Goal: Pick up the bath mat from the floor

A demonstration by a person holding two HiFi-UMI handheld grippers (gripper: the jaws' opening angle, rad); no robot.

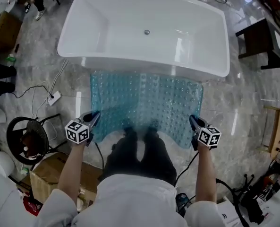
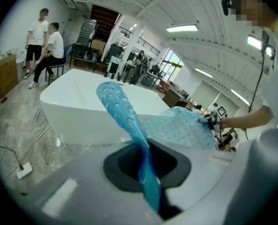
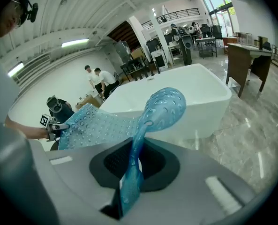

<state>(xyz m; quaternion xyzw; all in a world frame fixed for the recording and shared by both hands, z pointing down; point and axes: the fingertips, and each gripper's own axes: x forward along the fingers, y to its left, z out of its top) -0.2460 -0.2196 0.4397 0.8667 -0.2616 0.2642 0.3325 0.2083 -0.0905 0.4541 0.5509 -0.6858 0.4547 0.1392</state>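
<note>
Translucent teal-blue rubber bath mat (image 1: 147,103), centre of frame: even pattern of raised bubble dots, darker teal where folded. Glossy white rectangular bathtub (image 1: 106,22), top: plain. Polished stone floor (image 1: 243,112): grey with pale marbled veining. Cubes on left gripper (image 1: 94,116) and right gripper (image 1: 193,121): white with black square markers. Dark brown wooden table (image 1: 258,39), upper right. Plain brown cardboard box (image 1: 47,176), lower left.

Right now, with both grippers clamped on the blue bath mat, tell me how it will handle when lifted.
Probably floppy: the bath mat drapes between the left gripper and right gripper, and its pinched corners fold over. Likely light for its size, being a thin sheet. Its bumpy, glossy surface may be slippery, so it could slide out.
</note>
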